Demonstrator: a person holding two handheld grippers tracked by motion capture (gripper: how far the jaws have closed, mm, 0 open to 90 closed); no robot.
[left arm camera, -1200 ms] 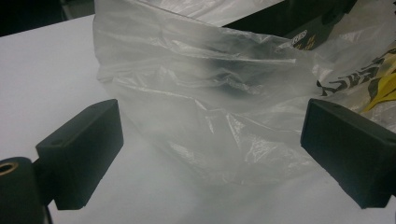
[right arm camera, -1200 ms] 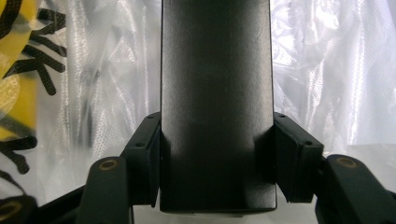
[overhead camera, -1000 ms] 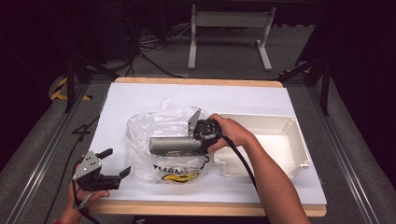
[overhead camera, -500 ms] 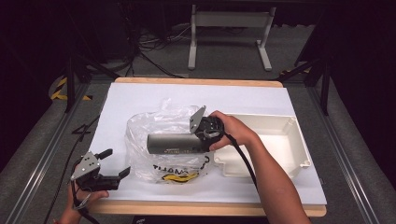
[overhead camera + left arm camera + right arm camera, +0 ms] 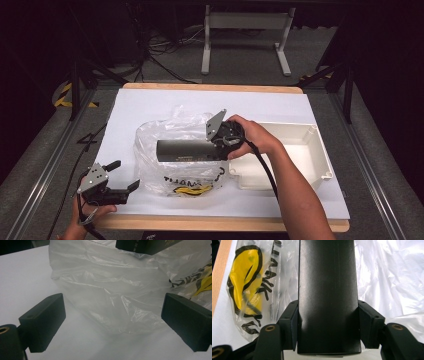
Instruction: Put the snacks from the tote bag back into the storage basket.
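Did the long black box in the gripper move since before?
Yes. The long black box, clamped in the right gripper, rose slightly, farther up the clear plastic bag towards the table's far edge.

A long dark grey box (image 5: 186, 149), close to black in the right gripper view, with a line of small pale print along its side. A clear plastic bag (image 5: 170, 135), milky white where it creases, printed with a yellow shape outlined in black and with black letters. A white sheet (image 5: 150, 107) over a table (image 5: 210, 87) with a light wood edge. A white tray (image 5: 300, 160). Black grippers, left (image 5: 120, 176) and right (image 5: 222, 142), each with a grey plate on top.
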